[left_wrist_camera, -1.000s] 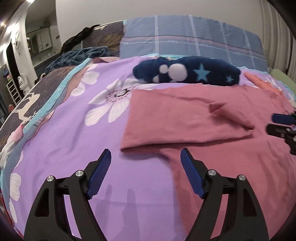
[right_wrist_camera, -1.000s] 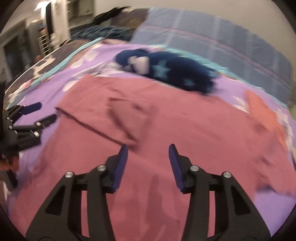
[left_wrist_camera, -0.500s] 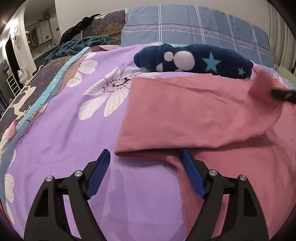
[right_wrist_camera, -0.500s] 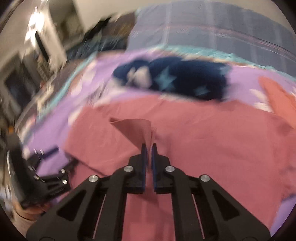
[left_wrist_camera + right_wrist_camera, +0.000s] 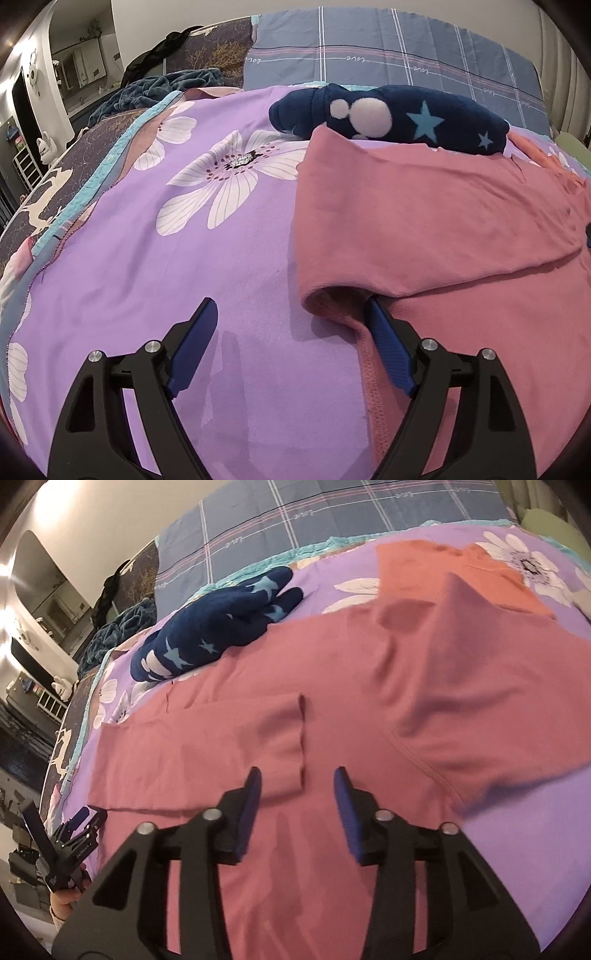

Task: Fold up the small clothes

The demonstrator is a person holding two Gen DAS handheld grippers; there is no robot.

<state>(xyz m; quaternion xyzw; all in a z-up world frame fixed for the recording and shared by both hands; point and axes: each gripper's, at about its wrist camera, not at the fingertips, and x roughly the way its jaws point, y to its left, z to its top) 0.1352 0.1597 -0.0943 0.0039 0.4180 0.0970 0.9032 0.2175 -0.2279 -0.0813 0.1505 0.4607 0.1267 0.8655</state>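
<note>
A: Two grippers are over the bed, and one pink garment (image 5: pixel 424 214) lies spread on the purple flowered bedspread (image 5: pixel 166 266).

B: Where is the left gripper (image 5: pixel 291 328)?

A: At the near left corner of the pink garment. Its jaws stand wide and are opening a little more. One blue pad (image 5: pixel 388 350) rests at the folded edge, tucked against the lip of the fold; the other pad is over bare bedspread. Nothing is pinched.

B: And the right gripper (image 5: pixel 297 801)?

A: It hangs low over the middle of the garment, jaws partly apart and opening. The end of a folded-over flap (image 5: pixel 207 753) lies below the gap, but the pads do not press on it.

B: How is the garment folded?

A: The left side is turned over onto the body, giving a straight edge on that side. In the right wrist view the far right part is rumpled and raised in a ridge.

B: Anything else on the bed?

A: A dark blue fleece piece with stars and white dots (image 5: pixel 399 118) lies just behind the pink garment, touching its far edge. An orange garment (image 5: pixel 454 576) sits at the far right, and a blue checked pillow (image 5: pixel 388 48) at the head.
</note>
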